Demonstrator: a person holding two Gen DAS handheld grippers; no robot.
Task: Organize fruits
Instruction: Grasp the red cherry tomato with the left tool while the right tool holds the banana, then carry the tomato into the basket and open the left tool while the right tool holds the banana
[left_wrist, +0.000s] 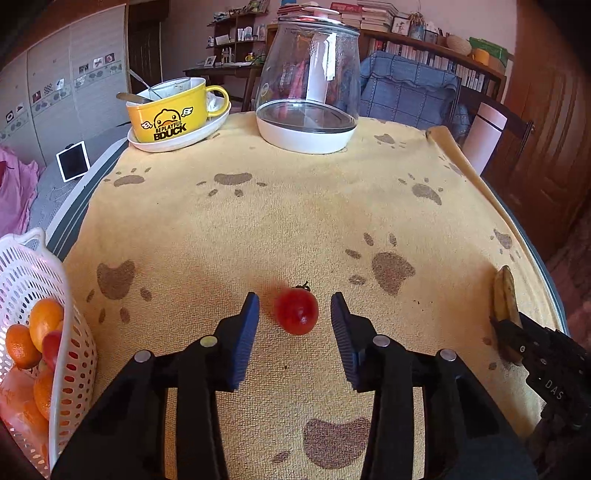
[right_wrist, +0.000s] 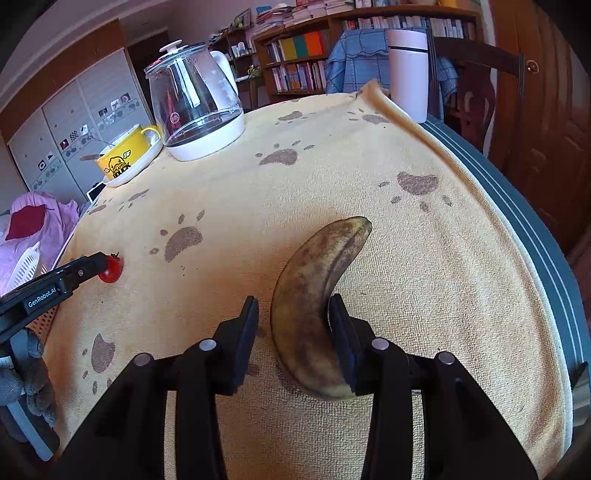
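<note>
Towelled table (left_wrist: 295, 221): basket (left_wrist: 44, 295) part-filled; tomato (left_wrist: 296, 311) and banana (right_wrist: 317, 302) remain, each between spread jaws, ungripped.

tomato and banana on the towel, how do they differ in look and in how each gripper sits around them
The tomato is small, round, glossy red; the banana is long, curved, browned and spotted. The tomato lies centred between the left gripper fingers, touching neither; the banana sits off-centre in the right gripper, against or very near one finger. Both lie on the towel inside open grippers, not yet gripped.
</note>
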